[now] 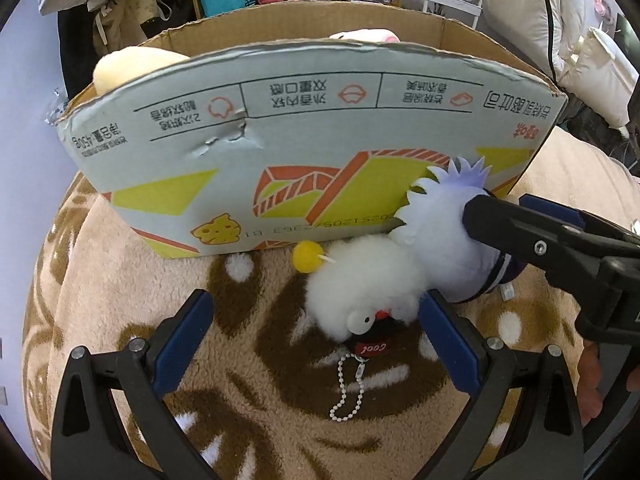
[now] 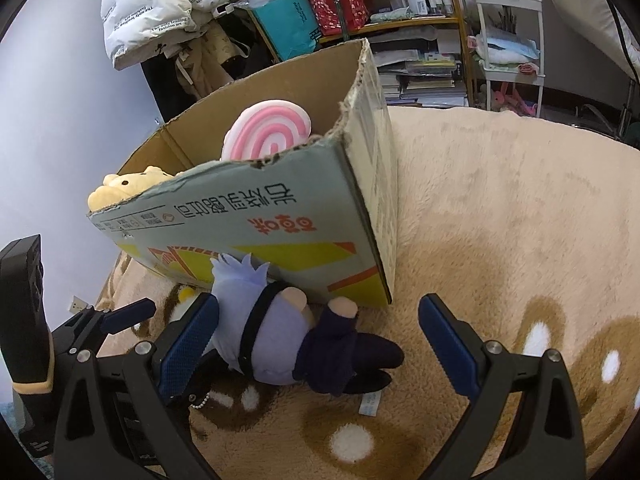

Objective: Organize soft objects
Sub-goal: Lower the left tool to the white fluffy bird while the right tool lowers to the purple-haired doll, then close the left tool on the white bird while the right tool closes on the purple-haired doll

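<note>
Fingers (image 1: 444, 332) splayed beside fluffy white plush (image 1: 360, 284).

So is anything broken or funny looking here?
Yes. The cardboard box has a dented, torn patch on its front wall, left of the middle, and its top edge is ragged where the flaps were ripped off. It also stands upside down, since its printing reads inverted.

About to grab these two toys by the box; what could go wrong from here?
1. The purple-haired doll and white fluffy keychain toy touch, so the open right hand-held gripper may drag both.
2. The bead chain could snag on the fleece blanket.
3. Both lie against the cardboard box; a push may shift it.
</note>
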`<state>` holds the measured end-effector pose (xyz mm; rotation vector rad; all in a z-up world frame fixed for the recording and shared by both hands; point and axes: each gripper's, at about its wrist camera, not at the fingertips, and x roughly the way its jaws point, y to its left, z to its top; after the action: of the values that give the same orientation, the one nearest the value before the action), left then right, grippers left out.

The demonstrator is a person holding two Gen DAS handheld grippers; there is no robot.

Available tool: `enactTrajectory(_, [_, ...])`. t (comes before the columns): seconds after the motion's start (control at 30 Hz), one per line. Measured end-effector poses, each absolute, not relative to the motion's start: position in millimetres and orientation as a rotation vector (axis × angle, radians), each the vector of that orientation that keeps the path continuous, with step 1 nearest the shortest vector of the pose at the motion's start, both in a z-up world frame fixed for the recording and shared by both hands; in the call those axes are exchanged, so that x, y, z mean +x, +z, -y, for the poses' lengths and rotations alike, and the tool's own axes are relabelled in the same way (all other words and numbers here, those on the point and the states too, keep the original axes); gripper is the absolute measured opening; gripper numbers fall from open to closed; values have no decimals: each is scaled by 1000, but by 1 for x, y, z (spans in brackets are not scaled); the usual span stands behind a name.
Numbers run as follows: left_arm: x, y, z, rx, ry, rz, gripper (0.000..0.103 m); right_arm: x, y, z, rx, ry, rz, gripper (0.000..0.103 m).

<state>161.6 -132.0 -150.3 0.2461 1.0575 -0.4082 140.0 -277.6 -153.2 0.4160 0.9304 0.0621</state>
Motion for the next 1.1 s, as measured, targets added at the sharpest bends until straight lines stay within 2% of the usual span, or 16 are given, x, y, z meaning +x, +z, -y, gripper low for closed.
enactTrajectory(0.13, [166,-154,133,249,-416,-1059,98,140,-154,278,413,62,-933,103])
enactTrajectory(0.47, [161,-167,142,300,-435,-1056,81,139,-151,269,394,61,-949,103])
enactTrajectory(0.6, [159,-172,153,318,-440,-1053,79,141,-155,268,394,72,-969,103])
enactTrajectory(0.73, [161,-177,156,317,-437,-1071,63,142,-161,272,455,89,-987,103])
enactTrajectory(1.0, [162,-179,155,300,-455,-1073,51,142,-168,270,485,103,-1000,103])
enactTrajectory(1.1, [162,-179,157,293,-469,-1074,43,142,-168,269,469,91,-990,103])
